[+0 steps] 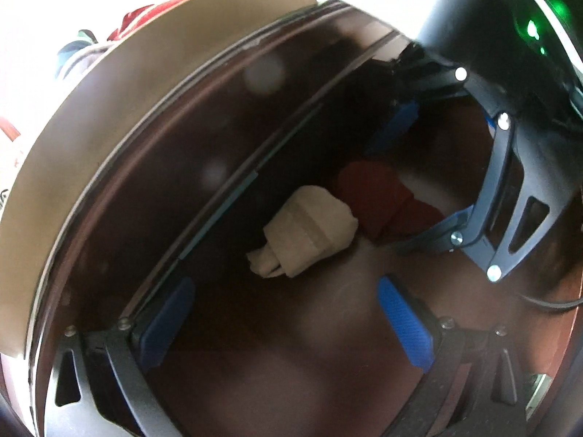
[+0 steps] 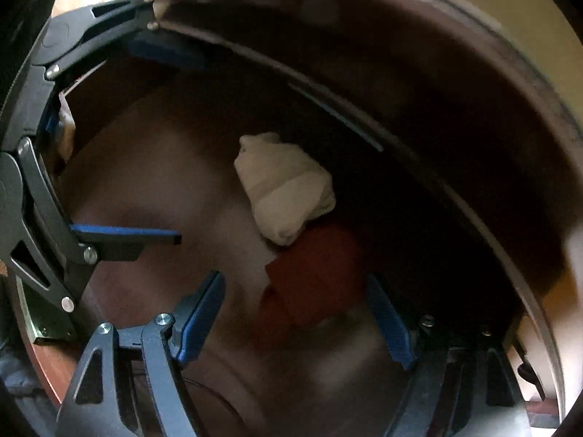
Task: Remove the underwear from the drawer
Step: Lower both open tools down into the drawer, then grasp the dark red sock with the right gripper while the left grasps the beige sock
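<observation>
Inside the drawer (image 1: 255, 364), on its brown floor, lie two bundles of underwear: a cream roll (image 1: 306, 231) and a red piece (image 1: 386, 204). They touch each other, the cream roll nearer the dark front wall (image 1: 175, 167) and the red piece just behind it, toward the drawer's middle.

Both grippers point down into the drawer. The left gripper (image 1: 288, 327) stands wide open with nothing between its blue pads (image 1: 404, 327); the cream roll lies just beyond its fingertips, untouched. One of its fingers sits close against the front wall.

The right gripper (image 2: 298, 320) is also wide open. In its own view the red piece (image 2: 313, 280) lies between and just beyond the blue pads (image 2: 390, 324), but neither pad presses on it, so it holds nothing. The cream roll (image 2: 284, 189) lies further ahead, against the red piece's far edge.

Each gripper shows in the other's view: the right gripper (image 1: 430, 171) reaches in beside the red piece, and the left gripper (image 2: 160, 145) stands open at the drawer's left side.

Beyond the front wall, a pale ledge (image 1: 109, 109) runs along the drawer's rim, bright with daylight.
</observation>
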Available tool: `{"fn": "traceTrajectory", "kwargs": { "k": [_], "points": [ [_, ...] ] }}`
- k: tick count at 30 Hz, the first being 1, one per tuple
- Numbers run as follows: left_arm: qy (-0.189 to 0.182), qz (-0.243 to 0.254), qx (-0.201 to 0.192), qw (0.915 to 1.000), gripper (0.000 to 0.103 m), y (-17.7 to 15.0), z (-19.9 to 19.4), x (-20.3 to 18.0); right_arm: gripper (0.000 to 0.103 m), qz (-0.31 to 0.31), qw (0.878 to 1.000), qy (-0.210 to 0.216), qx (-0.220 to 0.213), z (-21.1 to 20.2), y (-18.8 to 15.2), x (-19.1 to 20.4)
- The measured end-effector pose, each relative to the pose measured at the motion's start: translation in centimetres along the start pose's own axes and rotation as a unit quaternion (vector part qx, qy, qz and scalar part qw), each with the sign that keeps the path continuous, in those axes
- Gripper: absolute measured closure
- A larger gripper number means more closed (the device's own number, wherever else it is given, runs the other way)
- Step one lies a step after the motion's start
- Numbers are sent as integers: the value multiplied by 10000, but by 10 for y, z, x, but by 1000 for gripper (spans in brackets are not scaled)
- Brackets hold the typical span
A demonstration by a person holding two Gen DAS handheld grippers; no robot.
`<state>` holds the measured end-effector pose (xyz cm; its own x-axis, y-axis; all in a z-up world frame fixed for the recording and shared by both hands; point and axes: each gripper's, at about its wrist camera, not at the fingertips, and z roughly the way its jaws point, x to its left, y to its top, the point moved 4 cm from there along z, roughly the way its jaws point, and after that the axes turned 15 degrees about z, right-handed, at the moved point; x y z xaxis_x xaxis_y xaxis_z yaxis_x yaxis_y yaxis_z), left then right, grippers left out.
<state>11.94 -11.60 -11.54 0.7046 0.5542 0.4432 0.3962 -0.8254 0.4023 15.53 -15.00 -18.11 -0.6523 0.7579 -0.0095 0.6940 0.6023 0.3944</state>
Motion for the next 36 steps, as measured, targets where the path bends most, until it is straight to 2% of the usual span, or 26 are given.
{"fn": "traceTrajectory", "kwargs": {
  "k": [4, 8, 10, 11, 12, 15, 19, 22, 27, 32, 36],
  "points": [
    [-39, -40, 56, 10000, 1, 3, 7, 3, 24, -19, 9999, -20, 104, 5, 3, -2],
    [-31, -7, 104, 9999, 1, -2, 12, 5, 34, 25, 9996, -51, 261, 13, 8, 0],
    [-11, -11, 86, 10000, 1, -4, 12, 5, 41, 27, 9997, -39, 254, 14, 8, -3],
    [-11, -14, 69, 10000, 1, -5, 11, 5, 53, 28, 9997, -66, 254, 15, 8, -6],
    [-6, -21, 54, 10000, 1, -4, 11, 5, 61, 18, 9996, -59, 285, 16, 7, -6],
    [-27, -2, 63, 10000, 1, -5, 9, 8, 65, -7, 9991, 188, 380, 12, 2, 0],
    [-7, 228, 32, 9997, 1, 0, 5, 4, 65, -125, 9983, 285, 495, 6, -6, 1],
    [81, 502, -16, 9987, 1, 7, 7, -4, 65, 41, 9978, 416, 515, 3, -18, 0],
    [111, 701, -47, 9975, 2, 20, 13, -13, 65, 552, 9959, 646, 314, -7, -17, -20],
    [113, 931, 21, 9956, 2, 28, 24, -21, 65, 514, 9965, 609, 246, -10, -16, -20],
    [142, 910, 202, 9955, 13, 36, 35, -21, 65, 575, 9957, 679, 252, -16, -15, -13]
  ]
}}
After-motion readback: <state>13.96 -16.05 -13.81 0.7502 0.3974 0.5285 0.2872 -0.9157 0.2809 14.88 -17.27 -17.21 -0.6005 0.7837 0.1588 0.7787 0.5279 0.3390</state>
